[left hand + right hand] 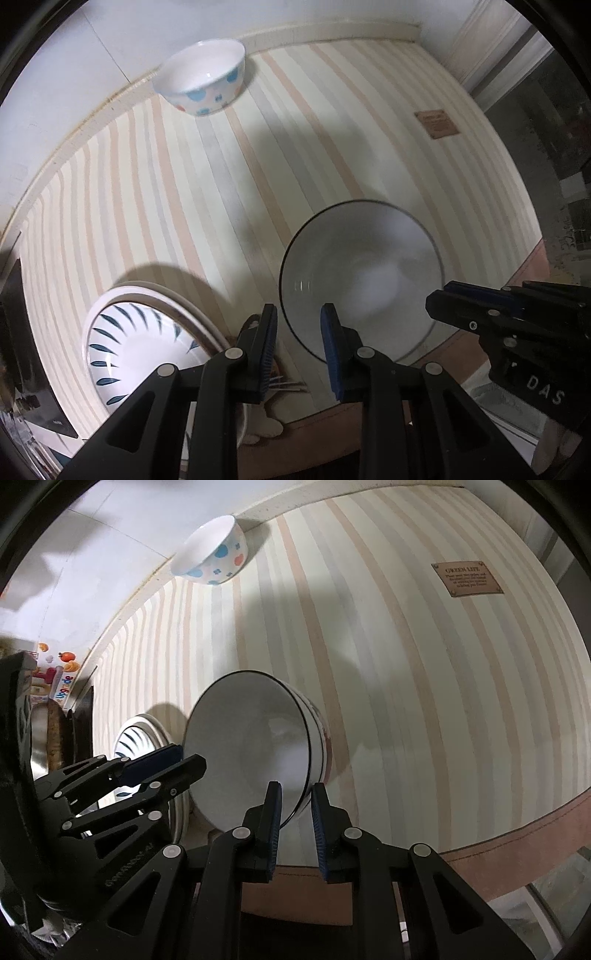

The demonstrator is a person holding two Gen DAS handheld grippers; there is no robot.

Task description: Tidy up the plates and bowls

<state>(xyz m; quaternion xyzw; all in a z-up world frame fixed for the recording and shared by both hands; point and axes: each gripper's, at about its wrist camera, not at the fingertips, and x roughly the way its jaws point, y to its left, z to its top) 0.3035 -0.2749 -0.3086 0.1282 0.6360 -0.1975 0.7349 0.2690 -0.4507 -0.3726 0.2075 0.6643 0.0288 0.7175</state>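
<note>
Nearest the right wrist camera, the right hand-held gripper [296, 805] straddles the near rim of a white bowl with a dark rim line [255, 749]; its blue-padded fingers [275, 823] stand one inside and one outside the wall, a narrow gap showing between pads and rim, so whether they clamp the bowl cannot be told. The bowl appears tilted, its mouth turned toward the left hand-held gripper [177, 760]. In the left wrist view that left hand-held gripper [299, 325] has its jaws parted around nothing, the same bowl [362, 277] lying just beyond its fingertips and the right hand-held gripper [439, 299] entering from the right. To the left, near the worktop's front edge, a bowl with dark blue leaf strokes [129, 339] rests on a white plate [199, 314]. All stand on a striped cloth [221, 184] covering the worktop. Farther off, a brown label patch [466, 579] is fixed to the cloth. Farthest, against the back wall, stands a white bowl with blue and red spots [207, 81], well apart from the others.
</note>
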